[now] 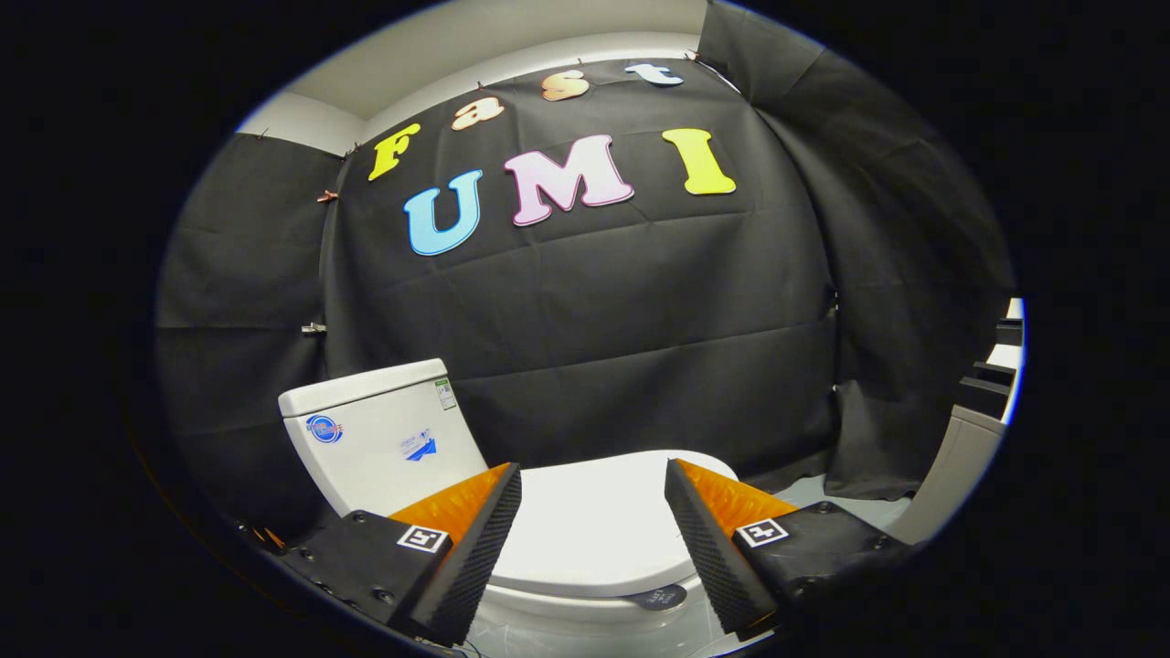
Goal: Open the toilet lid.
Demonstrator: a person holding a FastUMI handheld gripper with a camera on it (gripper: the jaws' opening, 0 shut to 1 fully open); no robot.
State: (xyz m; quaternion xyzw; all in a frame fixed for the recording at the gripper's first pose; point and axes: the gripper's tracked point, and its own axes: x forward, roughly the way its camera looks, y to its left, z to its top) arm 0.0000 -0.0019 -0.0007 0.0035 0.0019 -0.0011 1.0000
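I see my gripper [592, 498] at the bottom centre of the frame, its fingers spread wide and holding nothing. Between them and just beyond lies the toilet lid [590, 530], white, closed flat on the bowl. A small dark round tag [660, 597] sits at the lid's near rim, low in the frame. The cistern [379, 439] stands at lower left, white, with stickers on its front. Black cloth [594, 320] drapes the booth behind and on both sides, creased. A pale ceiling [475, 46] shows at the upper centre, and grey floor [823, 489] at lower right.
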